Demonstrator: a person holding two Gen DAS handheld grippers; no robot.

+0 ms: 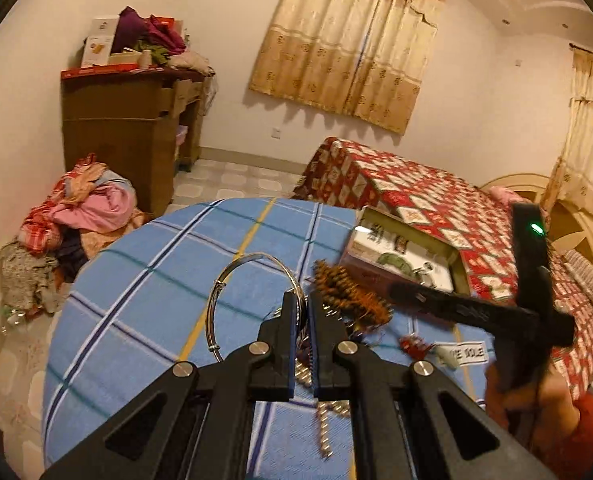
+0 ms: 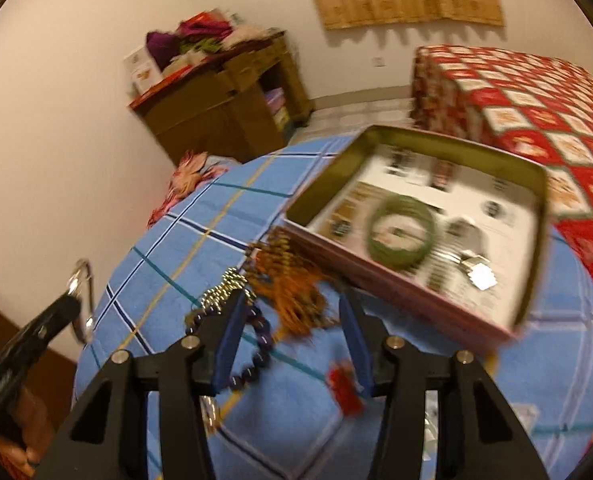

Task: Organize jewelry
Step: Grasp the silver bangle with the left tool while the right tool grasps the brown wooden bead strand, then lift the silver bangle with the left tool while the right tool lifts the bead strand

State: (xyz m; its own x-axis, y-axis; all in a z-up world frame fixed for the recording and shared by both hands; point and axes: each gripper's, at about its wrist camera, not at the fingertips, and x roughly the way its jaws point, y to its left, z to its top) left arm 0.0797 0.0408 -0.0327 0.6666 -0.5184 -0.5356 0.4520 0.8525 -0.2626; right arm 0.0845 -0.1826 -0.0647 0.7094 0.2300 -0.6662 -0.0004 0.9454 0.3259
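My left gripper (image 1: 301, 300) is shut on a silver bangle (image 1: 232, 280) and holds it above the blue checked table (image 1: 156, 264). The bangle also shows at the left edge of the right wrist view (image 2: 81, 280). My right gripper (image 2: 292, 300) is open and empty over a brown-orange beaded piece (image 2: 292, 284). Next to its left finger lie a dark purple bead bracelet (image 2: 256, 340) and a gold bead chain (image 2: 224, 288). An open tin box (image 2: 416, 224) holds a green bangle (image 2: 400, 236) and a silver watch (image 2: 472, 268).
A small red trinket (image 2: 344, 388) lies on the cloth near the right fingers. A bed with a red patterned cover (image 1: 436, 200) stands behind the table. A brown cabinet (image 1: 128, 132) and a clothes pile (image 1: 76, 208) are at the left.
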